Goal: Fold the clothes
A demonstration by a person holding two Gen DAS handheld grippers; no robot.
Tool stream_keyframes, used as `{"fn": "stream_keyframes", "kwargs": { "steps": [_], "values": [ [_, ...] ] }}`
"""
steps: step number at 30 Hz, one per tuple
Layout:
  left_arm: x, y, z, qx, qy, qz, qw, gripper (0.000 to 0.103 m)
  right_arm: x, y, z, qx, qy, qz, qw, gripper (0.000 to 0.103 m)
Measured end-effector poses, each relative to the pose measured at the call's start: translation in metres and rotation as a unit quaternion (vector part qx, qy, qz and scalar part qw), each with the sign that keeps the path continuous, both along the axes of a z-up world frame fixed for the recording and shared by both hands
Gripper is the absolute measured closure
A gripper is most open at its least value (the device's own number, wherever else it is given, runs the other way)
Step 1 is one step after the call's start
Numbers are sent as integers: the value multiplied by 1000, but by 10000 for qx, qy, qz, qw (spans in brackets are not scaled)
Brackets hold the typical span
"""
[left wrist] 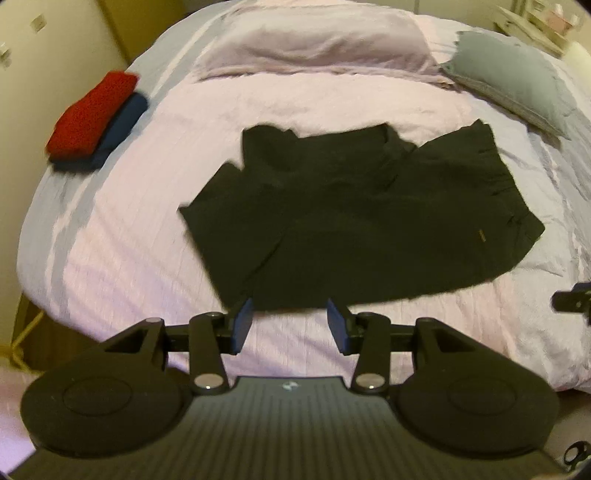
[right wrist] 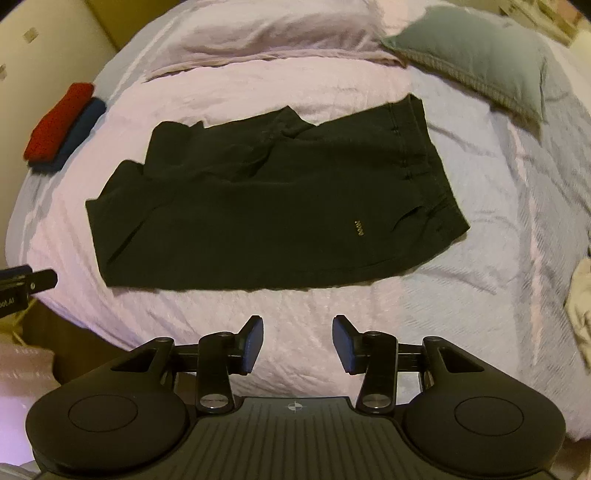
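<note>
presently both the left gripper (left wrist: 290, 325) and right gripper (right wrist: 298, 343) are hovering, jaws apart, near the limp black shorts (right wrist: 266, 206); the waistband corners are offering the firmest hold.

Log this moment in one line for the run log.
step: pre-grasp | left hand-held gripper: open, empty | right hand-held gripper: open, empty | black shorts: spread on bed | folded red and blue stack: far left

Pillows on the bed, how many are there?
2. A pale pink fabric pillow lies at the head of the bed, in the middle. A grey-green fabric pillow lies to its right, near the corner. Others may be hidden outside the pictures.
</note>
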State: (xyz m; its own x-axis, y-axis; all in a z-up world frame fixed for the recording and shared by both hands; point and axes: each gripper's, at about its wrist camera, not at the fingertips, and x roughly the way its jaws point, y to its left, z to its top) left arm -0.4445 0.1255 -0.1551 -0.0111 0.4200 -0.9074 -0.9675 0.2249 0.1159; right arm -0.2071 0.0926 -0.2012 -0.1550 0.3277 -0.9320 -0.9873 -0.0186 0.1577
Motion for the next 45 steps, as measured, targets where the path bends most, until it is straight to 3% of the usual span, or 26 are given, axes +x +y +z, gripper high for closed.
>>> {"fn": "stream_keyframes", "kwargs": {
  "steps": [6, 13, 18, 36, 41, 45],
  "values": [
    [5, -56, -4, -50, -3, 404, 9992, 62, 22, -42, -3, -91, 2, 197, 9998, 55],
    [25, -110, 4, 27, -64, 523, 9986, 62, 45, -80, 0, -73, 34, 327, 9994, 55],
    [31, -127, 11, 139, 28, 566, 9983, 60, 50, -96, 5, 17, 104, 400, 9991, 55],
    [43, -119, 16, 211, 112, 454, 9987, 59, 67, -93, 9, 103, 244, 248, 9993, 55],
    [32, -101, 9, 95, -28, 493, 9987, 59, 66, -79, 5, 63, 287, 233, 9993, 55],
    [8, -72, 3, -16, -148, 689, 9975, 59, 75, -61, 0, 19, 479, -98, 9988, 55]
  ]
}}
